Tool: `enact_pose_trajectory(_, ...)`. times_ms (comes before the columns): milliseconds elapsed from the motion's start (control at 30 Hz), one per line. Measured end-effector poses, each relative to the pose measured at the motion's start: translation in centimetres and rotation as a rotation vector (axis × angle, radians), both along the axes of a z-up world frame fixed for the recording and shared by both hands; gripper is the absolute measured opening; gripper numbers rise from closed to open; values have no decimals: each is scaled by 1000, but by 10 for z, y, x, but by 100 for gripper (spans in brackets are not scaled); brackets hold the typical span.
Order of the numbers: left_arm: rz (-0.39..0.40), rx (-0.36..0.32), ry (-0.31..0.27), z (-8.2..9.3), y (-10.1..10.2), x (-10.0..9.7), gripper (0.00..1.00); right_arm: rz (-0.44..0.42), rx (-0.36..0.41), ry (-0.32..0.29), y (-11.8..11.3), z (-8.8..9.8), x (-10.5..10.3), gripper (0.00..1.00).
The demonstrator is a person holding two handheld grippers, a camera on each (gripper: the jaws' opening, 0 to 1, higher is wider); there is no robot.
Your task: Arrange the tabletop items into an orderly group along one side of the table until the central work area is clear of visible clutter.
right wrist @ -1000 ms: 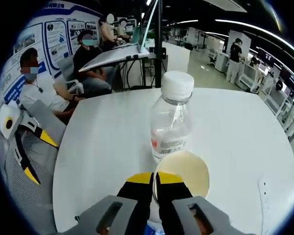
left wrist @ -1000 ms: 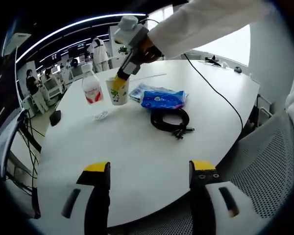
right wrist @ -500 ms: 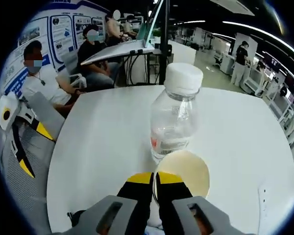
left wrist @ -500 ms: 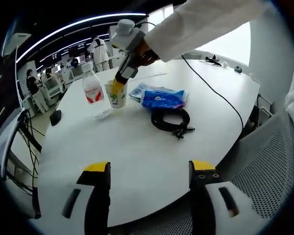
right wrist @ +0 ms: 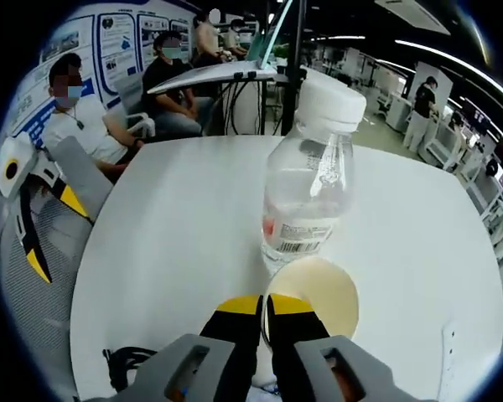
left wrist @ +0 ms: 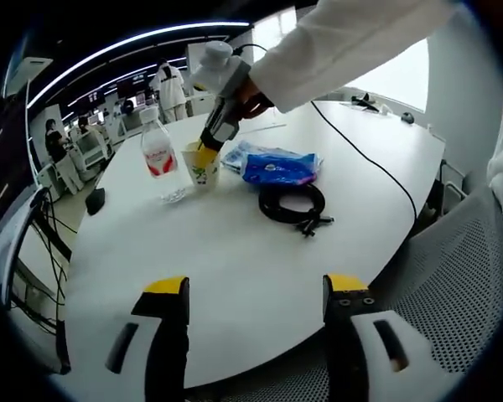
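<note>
we saw a broad white round tabletop, with a grey mesh chair at its near edge in the left gripper view. on its far part the things stood close together. largest among them was a black coiled cable, lying flat nearest to us, and just behind it lay a blue packet of wipes on top of a paler packet. left of those stood a clear water bottle with a white cap and a red-and-white label, upright, and a paper cup just beside it, between bottle and packets; we could not tell whether cup and bottle touched. a small clear scrap lay on the tabletop in front of the bottle.

the right hand-held gripper, held by a white-sleeved arm, had its yellow-tipped jaws pressed together on the near rim of the paper cup, one inside and one outside the wall. the left hand-held gripper hung well back over the near edge of the tabletop, jaws spread wide and holding nothing.
</note>
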State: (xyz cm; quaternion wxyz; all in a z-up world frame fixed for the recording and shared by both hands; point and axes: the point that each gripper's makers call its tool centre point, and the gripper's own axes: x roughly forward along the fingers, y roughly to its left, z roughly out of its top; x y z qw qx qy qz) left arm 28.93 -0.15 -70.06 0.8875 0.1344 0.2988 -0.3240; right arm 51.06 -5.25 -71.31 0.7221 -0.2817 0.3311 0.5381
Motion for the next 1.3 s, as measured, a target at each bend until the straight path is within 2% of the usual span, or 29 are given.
enact_pose_trajectory(467, -1, 4, 4, -2, 0, 0, 64, 0, 20, 17, 9, -3, 0, 0)
enact_pose_trajectory(900, -2, 11, 4, -2, 1, -1, 64, -20, 25, 30, 9, -3, -2, 1)
enact_pose_trajectory(1067, 0, 12, 2, -1, 1, -1, 64, -33, 32, 32, 7, 1, -3, 3)
enact_pose_trajectory(1300, -2, 12, 2, -1, 0, -1, 64, -46, 59, 8, 3, 18, -1, 8)
